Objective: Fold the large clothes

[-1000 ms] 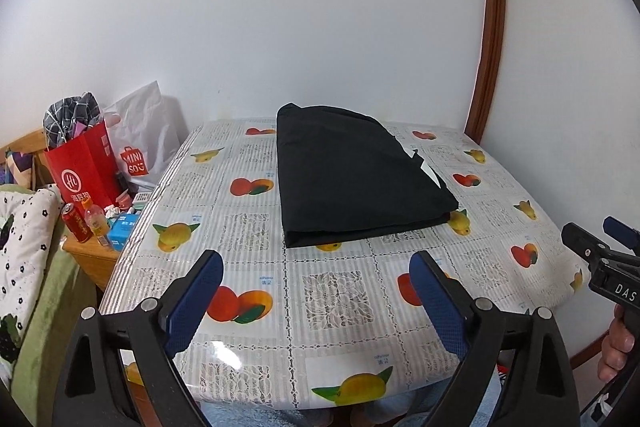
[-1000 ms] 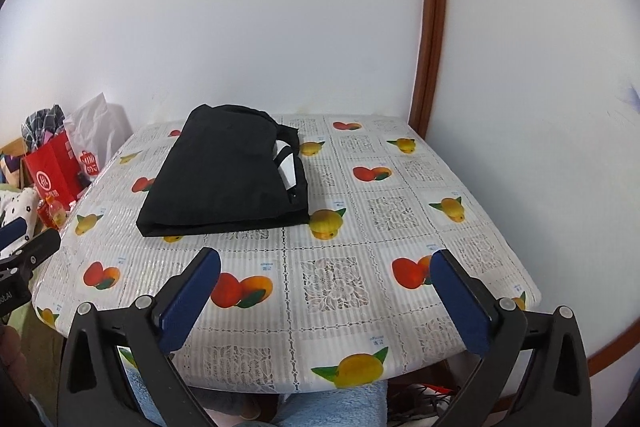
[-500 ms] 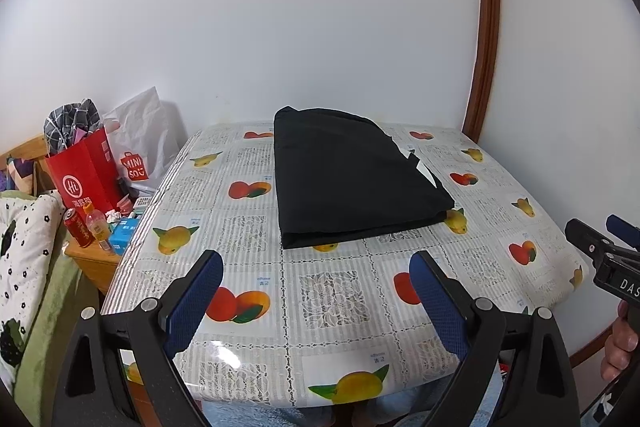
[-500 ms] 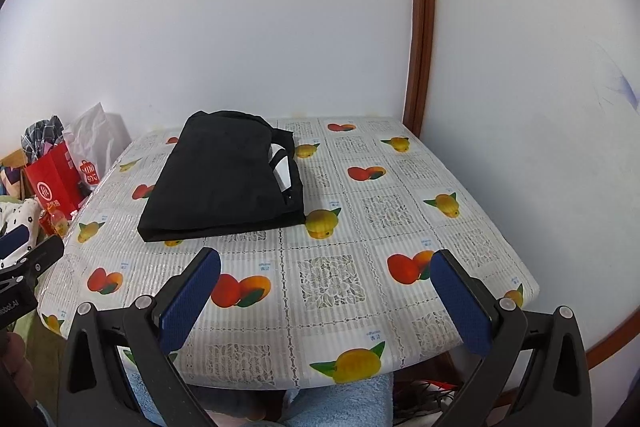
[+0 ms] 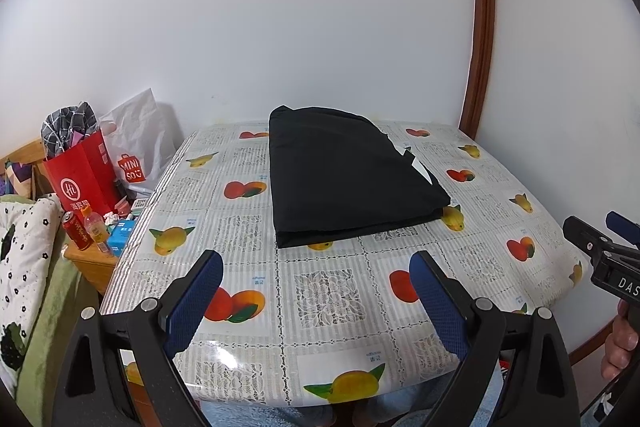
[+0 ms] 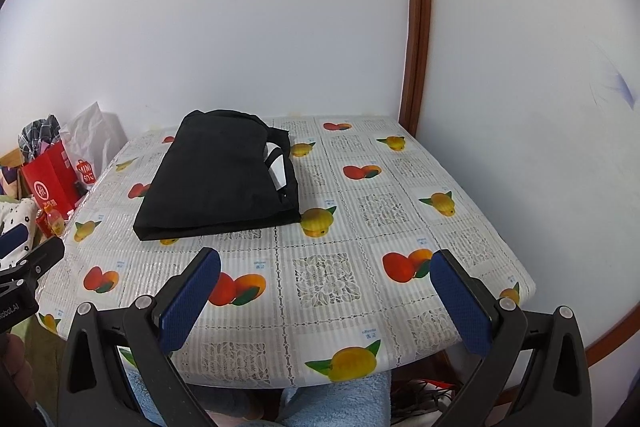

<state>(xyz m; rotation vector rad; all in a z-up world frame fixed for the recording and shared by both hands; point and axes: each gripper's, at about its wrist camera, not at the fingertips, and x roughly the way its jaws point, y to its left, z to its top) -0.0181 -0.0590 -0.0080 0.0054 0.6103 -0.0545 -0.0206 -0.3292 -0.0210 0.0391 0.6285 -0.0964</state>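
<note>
Both grippers have drawn back and risen a little over the last second, so more wall shows above the folded black garment (image 5: 348, 179), which has not shifted. It lies as a neat rectangle on the far half of the fruit-patterned surface (image 5: 332, 291), its long axis running away toward the wall. It sits well ahead of the left gripper (image 5: 316, 291) and ahead-left of the right gripper (image 6: 326, 291), so the left looks nearer. Both jaws stand wide and empty. White patches at the garment's right edge are hard to identify; its underside layers are hidden.
</note>
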